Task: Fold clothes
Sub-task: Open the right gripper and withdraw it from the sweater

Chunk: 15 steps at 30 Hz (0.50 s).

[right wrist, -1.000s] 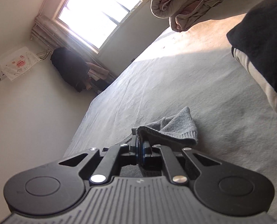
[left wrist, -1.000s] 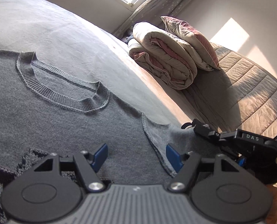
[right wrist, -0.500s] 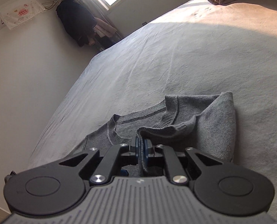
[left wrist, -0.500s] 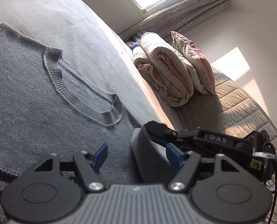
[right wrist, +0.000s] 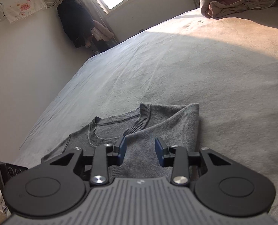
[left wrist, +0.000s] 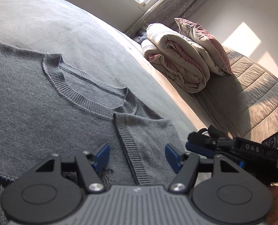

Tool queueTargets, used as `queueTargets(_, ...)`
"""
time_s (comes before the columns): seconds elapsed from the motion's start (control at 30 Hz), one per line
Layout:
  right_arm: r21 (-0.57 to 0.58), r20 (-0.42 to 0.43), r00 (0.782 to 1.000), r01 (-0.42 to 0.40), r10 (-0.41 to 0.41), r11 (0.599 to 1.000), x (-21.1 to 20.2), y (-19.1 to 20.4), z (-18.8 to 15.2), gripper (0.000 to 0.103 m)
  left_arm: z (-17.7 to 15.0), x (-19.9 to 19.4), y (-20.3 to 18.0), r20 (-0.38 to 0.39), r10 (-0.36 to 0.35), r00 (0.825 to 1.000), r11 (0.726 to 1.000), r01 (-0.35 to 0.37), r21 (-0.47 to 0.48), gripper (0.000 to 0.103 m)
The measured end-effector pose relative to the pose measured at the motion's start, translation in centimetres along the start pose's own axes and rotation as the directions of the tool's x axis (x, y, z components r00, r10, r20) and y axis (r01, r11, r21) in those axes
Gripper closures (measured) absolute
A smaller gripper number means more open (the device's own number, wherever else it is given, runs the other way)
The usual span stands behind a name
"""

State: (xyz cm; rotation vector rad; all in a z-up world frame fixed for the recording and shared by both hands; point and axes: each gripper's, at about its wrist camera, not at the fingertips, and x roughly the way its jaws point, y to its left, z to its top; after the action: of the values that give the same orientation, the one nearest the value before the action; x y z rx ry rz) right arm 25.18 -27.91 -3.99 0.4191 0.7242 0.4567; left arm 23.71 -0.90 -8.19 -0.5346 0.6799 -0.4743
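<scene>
Grey sweater (left wrist: 35,97) lies flat on bed (left wrist: 67,24), neck toward window; one sleeve (left wrist: 150,138) folded over chest. L gripper (left wrist: 137,156) jaws spread, empty, above sleeve cuff. R gripper (right wrist: 140,151) jaws spread, empty, over folded sleeve.

Sweater (left wrist: 45,97) on bed (left wrist: 82,37), quilt (left wrist: 178,60) seemingly at its head
</scene>
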Motion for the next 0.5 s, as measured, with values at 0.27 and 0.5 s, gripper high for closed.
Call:
queueTargets(0.27, -0.326, -0.202, 0.97, -0.2, 0.139, 0.924, -3.1, 3.6, -5.0, 0.065, 0.0, 0.8, -1.0, -0.013, 0.026, 1.0, 0.999, -0.025, 0.048, 0.051)
queueTargets(0.5, -0.497, -0.277, 0.96, -0.117, -0.029, 0.86, -1.0, 5.9, -7.0, 0.072, -0.2, 1.1, -1.1, -0.004, 0.065, 0.998, 0.998, -0.065, 0.015, 0.055)
